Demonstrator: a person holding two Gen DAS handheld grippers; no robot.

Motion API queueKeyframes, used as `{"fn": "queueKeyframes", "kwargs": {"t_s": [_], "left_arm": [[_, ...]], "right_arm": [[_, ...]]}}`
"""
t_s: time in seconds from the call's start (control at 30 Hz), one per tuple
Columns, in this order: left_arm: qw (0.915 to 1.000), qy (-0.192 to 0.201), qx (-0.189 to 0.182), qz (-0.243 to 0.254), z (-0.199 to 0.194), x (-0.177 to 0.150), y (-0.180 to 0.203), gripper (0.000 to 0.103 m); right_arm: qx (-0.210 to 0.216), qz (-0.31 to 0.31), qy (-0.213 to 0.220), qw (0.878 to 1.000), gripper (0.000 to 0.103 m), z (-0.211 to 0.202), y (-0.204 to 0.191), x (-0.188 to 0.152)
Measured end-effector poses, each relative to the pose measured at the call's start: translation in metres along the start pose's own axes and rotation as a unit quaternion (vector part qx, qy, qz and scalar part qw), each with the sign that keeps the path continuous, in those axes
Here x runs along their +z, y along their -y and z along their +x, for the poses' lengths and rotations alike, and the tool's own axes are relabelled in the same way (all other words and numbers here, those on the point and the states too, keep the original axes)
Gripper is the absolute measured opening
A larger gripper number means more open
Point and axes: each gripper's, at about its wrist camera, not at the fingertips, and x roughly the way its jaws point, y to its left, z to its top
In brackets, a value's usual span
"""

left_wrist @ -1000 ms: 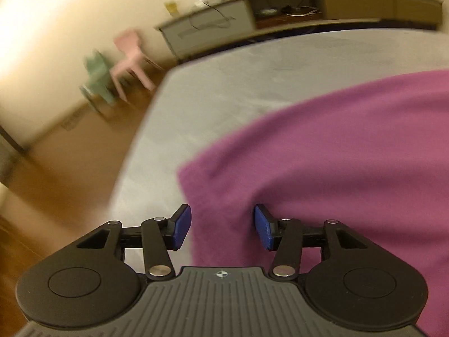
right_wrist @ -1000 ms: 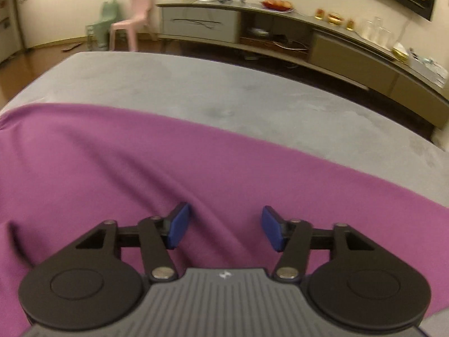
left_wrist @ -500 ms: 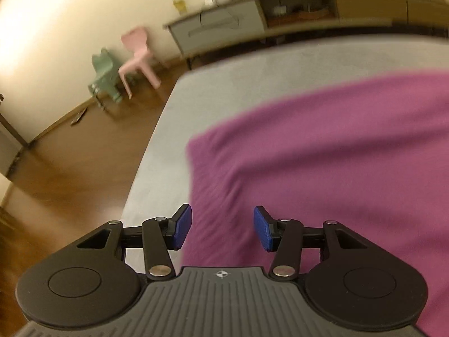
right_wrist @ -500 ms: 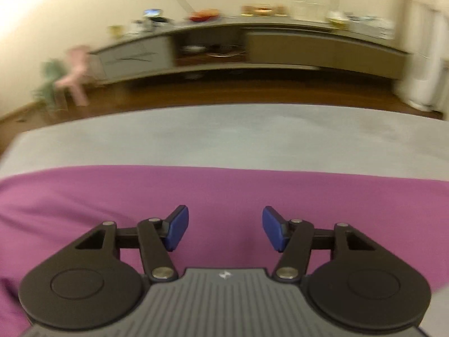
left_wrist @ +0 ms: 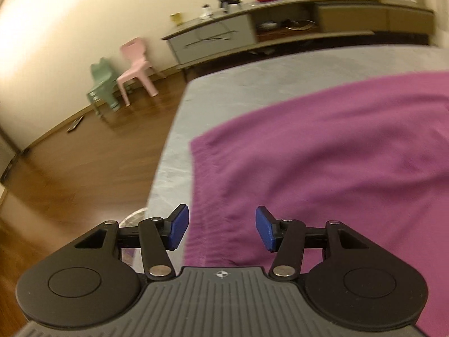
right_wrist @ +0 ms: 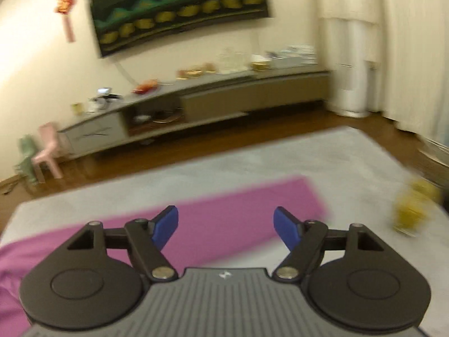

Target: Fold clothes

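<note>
A magenta garment [left_wrist: 322, 157] lies spread flat on a grey bed [left_wrist: 280, 75]. My left gripper [left_wrist: 221, 227] hangs open above the garment's near left edge, with nothing between its blue pads. In the right wrist view the same garment [right_wrist: 224, 219] shows its far right corner on the grey bed [right_wrist: 308, 163]. Above that stretch my right gripper [right_wrist: 226, 230] is held clear of the cloth, its jaws opening wider and nothing between them. This view is blurred by motion.
A blurred yellow object [right_wrist: 412, 207] lies on the bed at the right. Wooden floor [left_wrist: 84, 168] drops off beyond the bed's left edge, with a pink chair [left_wrist: 137, 67] and a green chair [left_wrist: 102, 84]. A long low cabinet [right_wrist: 196, 109] runs under a wall-mounted screen [right_wrist: 179, 8].
Both grippers have pulled up and back from the garment. The right one swung to the right toward the garment's far corner and its jaws spread wider. The left jaws stayed as they were.
</note>
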Motion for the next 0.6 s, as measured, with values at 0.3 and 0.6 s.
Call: {"fn": "queueKeyframes", "kwargs": {"t_s": [0.3,0.6], "left_arm": [[0.9930,-0.048,-0.018,0.107,0.036,-0.018,0.043,0.056],[0.9917,-0.049,0.029,0.115,0.047,-0.010,0.053,0.056]], "right_arm": [[-0.069,-0.008,-0.086,0.994,0.073,-0.035,0.098,-0.079],[-0.089,-0.071,-0.151,0.982,0.055,0.046,0.053,-0.074]]}}
